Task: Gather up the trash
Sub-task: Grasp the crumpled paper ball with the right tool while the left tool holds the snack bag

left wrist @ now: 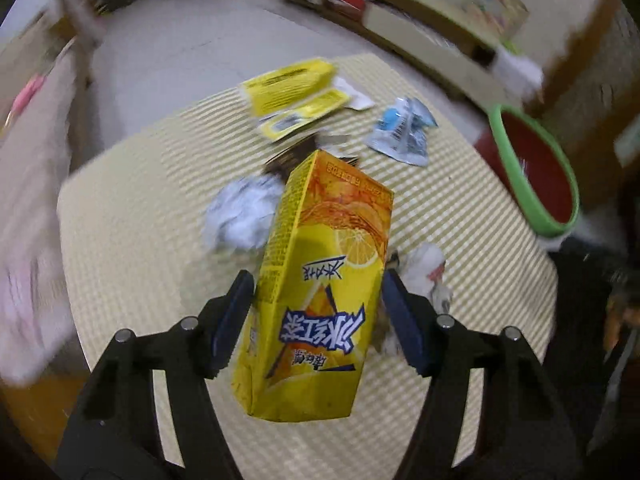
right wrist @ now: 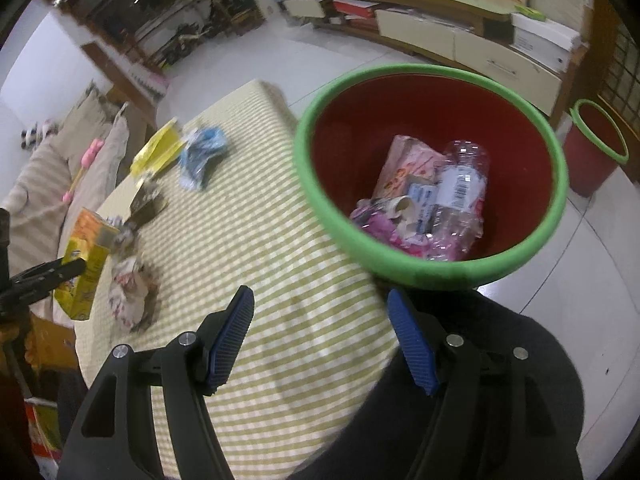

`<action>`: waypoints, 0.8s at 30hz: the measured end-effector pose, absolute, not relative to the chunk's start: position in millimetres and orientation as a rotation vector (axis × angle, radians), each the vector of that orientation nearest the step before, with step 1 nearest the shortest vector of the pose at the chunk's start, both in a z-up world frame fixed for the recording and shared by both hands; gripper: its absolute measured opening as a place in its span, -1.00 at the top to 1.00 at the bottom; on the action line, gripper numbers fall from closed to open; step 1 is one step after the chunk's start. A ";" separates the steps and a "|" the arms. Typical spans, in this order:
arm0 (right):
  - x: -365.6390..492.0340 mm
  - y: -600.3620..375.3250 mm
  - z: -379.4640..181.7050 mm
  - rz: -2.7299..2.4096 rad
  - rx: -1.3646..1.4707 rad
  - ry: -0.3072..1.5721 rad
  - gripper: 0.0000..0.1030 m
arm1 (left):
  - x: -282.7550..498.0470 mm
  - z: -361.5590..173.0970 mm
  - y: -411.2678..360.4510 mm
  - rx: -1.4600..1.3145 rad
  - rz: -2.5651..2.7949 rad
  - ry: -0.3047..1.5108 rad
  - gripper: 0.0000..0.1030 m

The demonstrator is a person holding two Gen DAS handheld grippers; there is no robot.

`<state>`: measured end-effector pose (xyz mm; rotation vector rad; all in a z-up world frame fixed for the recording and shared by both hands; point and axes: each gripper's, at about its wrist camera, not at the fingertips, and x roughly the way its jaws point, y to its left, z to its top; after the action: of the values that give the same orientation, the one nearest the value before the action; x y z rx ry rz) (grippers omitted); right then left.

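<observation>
Left gripper (left wrist: 318, 280) clamps a glossy yellow cardboard tea carton (left wrist: 320, 292) btwn ribbed blue pads (left wrist: 234, 320), lifted above the striped woven table mat (left wrist: 460, 208). Crumpled white tissue (left wrist: 244, 216), yellow foil sachets (left wrist: 296, 92) & a blue-silver wrapper (left wrist: 404, 130) lie on the mat. Right gripper (right wrist: 320, 336) hangs wide open w/ nothing in it, near the round red bin (right wrist: 432, 176) w/ green rim, holding a crushed clear bottle (right wrist: 460, 184).
</observation>
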<state>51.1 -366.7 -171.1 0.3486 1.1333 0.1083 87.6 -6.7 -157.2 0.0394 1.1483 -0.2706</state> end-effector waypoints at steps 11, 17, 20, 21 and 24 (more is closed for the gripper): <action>71.3 -258.9 -152.5 0.336 0.245 1.133 -0.31 | 7.7 -167.9 37.2 -0.327 -0.060 1.119 -0.24; 93.3 -204.3 -152.0 0.421 0.183 1.156 -0.37 | -6.0 -146.5 37.5 -0.294 -0.060 1.055 -0.24; 99.1 -185.9 -155.6 0.438 0.170 1.175 -0.37 | -4.3 -139.8 41.3 -0.301 -0.061 1.024 -0.24; 99.7 -181.2 -156.0 0.440 0.161 1.180 -0.37 | -5.5 -135.3 43.1 -0.300 -0.060 1.011 -0.24; 100.8 -171.8 -156.0 0.443 0.137 1.185 -0.37 | -8.1 -128.9 47.6 -0.302 -0.057 0.987 -0.24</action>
<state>100.8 -171.8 -156.0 0.1365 1.1852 0.4425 -8.1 47.6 -128.9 -0.3016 0.9875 -0.0568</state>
